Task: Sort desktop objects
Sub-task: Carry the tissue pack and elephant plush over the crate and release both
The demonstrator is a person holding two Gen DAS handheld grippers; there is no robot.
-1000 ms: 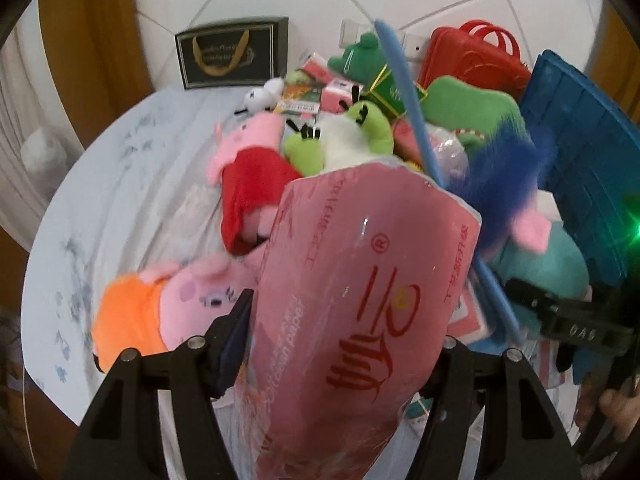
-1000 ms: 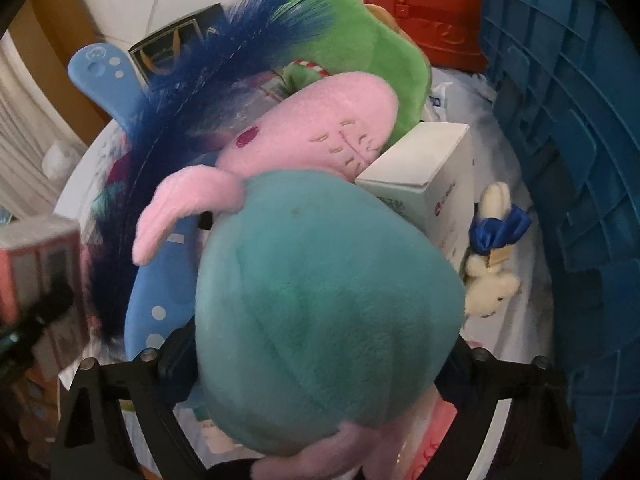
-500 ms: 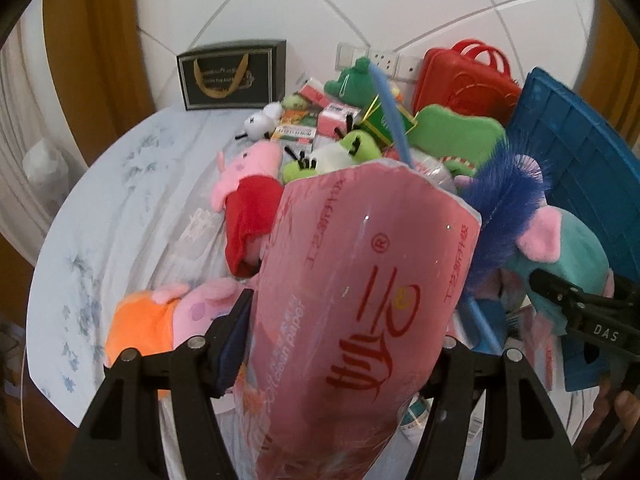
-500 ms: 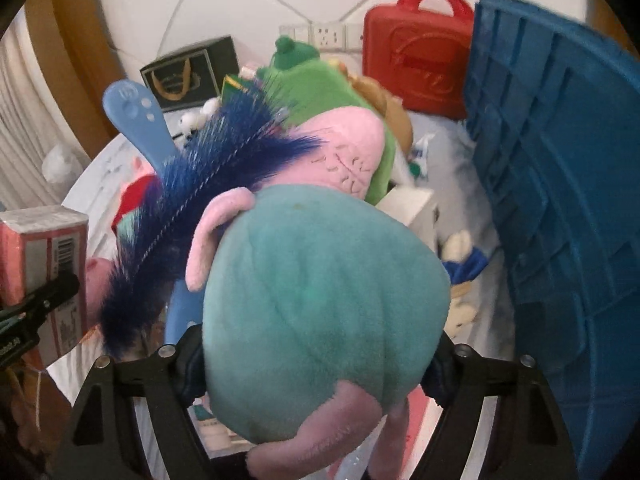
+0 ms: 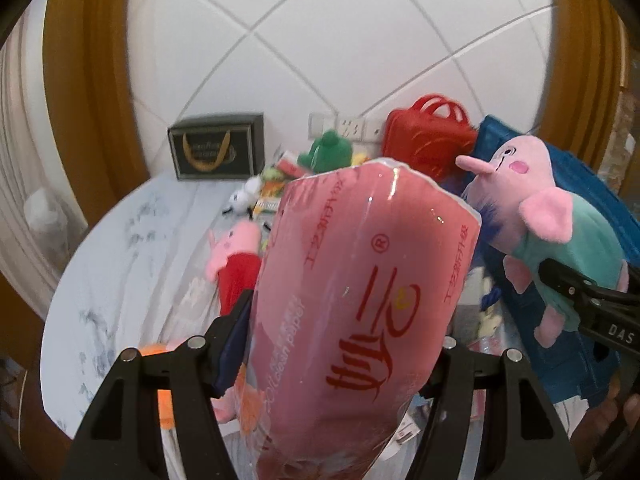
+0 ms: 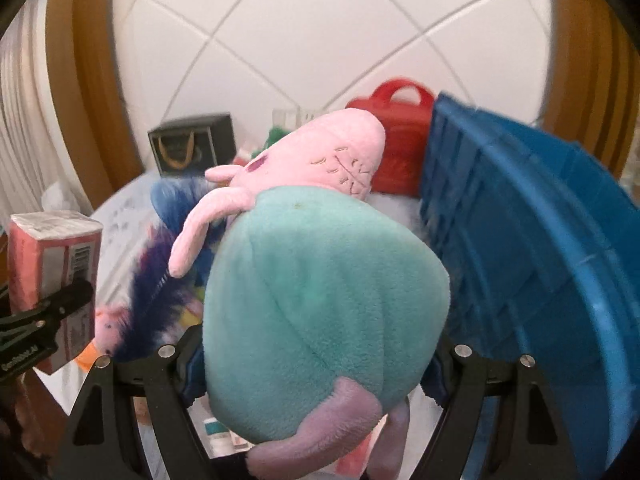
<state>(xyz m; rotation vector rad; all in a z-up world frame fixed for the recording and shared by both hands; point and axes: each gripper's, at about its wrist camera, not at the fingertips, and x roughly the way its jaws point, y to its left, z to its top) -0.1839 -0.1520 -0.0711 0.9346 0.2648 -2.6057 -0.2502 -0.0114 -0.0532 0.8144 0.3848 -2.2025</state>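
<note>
Aloft, left hand-held gripper pinching tissue pack, right hand-held gripper clamping plush pig.

A home room: plush toys crowd a cloth-covered table by tiled wall.

White round table, cluttered at the back

The table carries a dark gift box and a red case by the wall, a blue crate at right, and a red-dressed pig plush lying mid-table.
</note>
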